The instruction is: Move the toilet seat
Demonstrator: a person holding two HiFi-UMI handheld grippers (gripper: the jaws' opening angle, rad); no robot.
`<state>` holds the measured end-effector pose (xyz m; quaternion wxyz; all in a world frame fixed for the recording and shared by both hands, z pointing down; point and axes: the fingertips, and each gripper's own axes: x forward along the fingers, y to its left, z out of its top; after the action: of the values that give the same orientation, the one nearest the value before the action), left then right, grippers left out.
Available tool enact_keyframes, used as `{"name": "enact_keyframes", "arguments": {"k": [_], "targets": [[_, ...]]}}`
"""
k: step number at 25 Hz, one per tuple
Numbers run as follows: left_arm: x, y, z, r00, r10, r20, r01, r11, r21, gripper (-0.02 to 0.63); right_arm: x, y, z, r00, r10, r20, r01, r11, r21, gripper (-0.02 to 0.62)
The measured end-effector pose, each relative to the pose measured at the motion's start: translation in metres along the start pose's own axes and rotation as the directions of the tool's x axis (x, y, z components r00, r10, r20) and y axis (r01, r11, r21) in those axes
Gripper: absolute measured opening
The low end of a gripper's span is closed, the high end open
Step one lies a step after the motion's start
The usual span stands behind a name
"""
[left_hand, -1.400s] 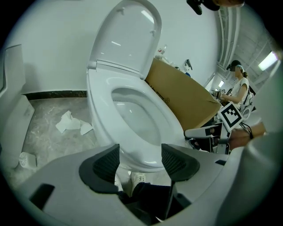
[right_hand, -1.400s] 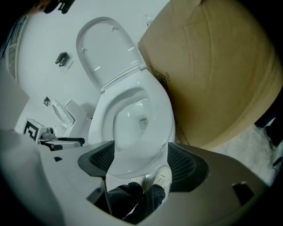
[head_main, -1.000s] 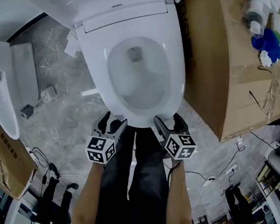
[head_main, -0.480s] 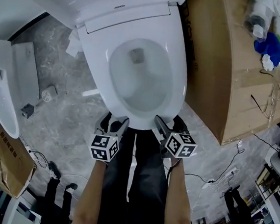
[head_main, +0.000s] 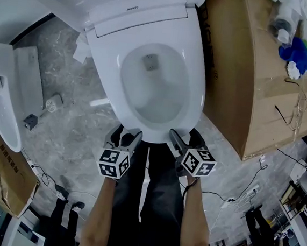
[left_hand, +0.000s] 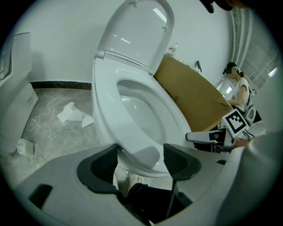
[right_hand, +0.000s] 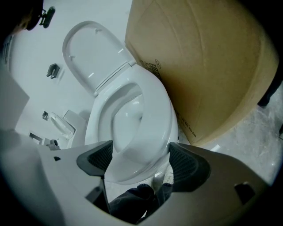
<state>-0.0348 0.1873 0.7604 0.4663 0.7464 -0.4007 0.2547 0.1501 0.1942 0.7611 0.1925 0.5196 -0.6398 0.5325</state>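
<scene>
Little had changed in the last second. The left claw (head_main: 124,136) had barely shifted at the front-left of the white oval plastic toilet seat (head_main: 196,86), its jaws spread and gripping nothing. That seat lay flat on the white ceramic bowl (head_main: 145,92). The right claw (head_main: 182,136), front-right of the seat, gaped likewise; lifting had apparently not begun.

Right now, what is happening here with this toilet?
A person stands in front of a white toilet with a gripper in each hand. The left gripper and the right gripper are both at the front edge of the toilet seat, jaws apart. The seat's front shows between the jaws, but neither gripper has closed on it. The seat lies down on the bowl and the lid is raised. A large cardboard box stands beside the toilet.
</scene>
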Motion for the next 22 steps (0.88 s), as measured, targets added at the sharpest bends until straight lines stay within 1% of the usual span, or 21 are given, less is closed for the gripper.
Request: {"name": "enact_keyframes", "arguments": {"k": [5,8,14,17,22], "targets": [[-0.003,-0.001,0.001,1.0,0.007,-0.008,-0.007,1.0,-0.002,0.314,-0.008,0.007,0.001,1.0,0.022,0.003,-0.022,1.0,-0.007,0.382],[-0.007,-0.002,0.003,1.0,0.013,0.003,-0.013,1.0,-0.004,0.314,-0.014,0.01,0.004,0.999,0.039,0.017,-0.039,0.999,0.011,0.381],[-0.018,-0.008,0.01,1.0,0.009,0.022,-0.008,1.0,-0.018,0.314,-0.029,0.019,0.01,0.997,0.069,0.029,-0.069,0.998,0.006,0.38],[-0.027,-0.013,0.017,0.999,0.005,0.039,-0.004,0.999,-0.036,0.314,-0.039,0.025,0.015,0.996,0.079,0.049,-0.079,0.997,0.005,0.38],[-0.042,-0.021,0.026,0.998,0.004,0.062,-0.002,0.999,-0.034,0.314,-0.056,0.038,0.025,0.991,0.096,0.093,-0.097,0.995,0.01,0.379]]}}
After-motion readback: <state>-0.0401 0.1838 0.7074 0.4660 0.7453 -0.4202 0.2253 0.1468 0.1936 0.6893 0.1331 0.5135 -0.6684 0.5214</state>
